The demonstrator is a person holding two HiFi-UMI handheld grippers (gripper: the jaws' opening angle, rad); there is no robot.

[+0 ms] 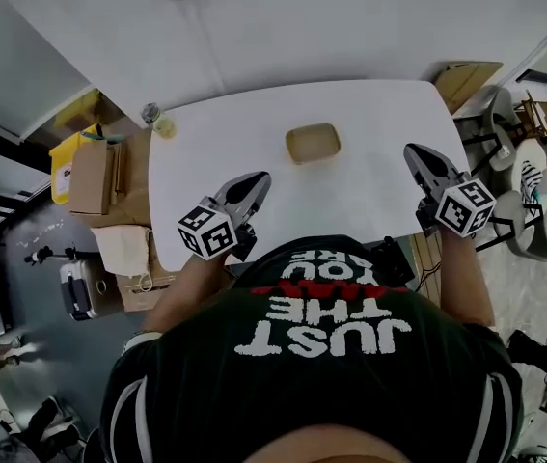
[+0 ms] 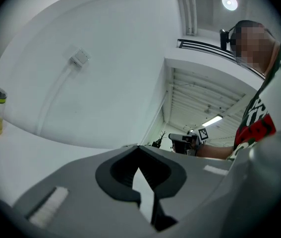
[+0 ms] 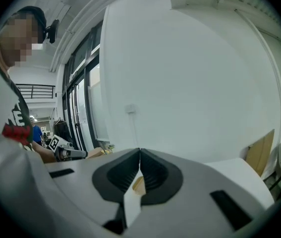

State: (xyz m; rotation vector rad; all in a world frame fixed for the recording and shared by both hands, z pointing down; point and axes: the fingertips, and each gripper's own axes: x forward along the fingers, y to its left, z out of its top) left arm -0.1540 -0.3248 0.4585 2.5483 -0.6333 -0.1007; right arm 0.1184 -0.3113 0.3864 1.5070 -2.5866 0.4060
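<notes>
A person in a dark shirt (image 1: 321,355) printed "JUST THE" and, past a red band, "YOU ARE" holds two grippers low over the near edge of a white table (image 1: 369,114). The left gripper (image 1: 257,178) and the right gripper (image 1: 414,150) each have their jaws drawn together at the tips, with nothing between them. A shallow tan dish (image 1: 313,143) lies ahead, between the two and apart from both. Farther off, a small bottle (image 1: 162,123) of yellowish liquid stands at the table's far left corner.

Count on record: one table (image 1: 379,114); one tan tray (image 1: 313,144) on it; one bottle (image 1: 162,122) at table corner; two grippers: left gripper (image 1: 259,179), right gripper (image 1: 413,150); one yellow bin (image 1: 64,167).
</notes>
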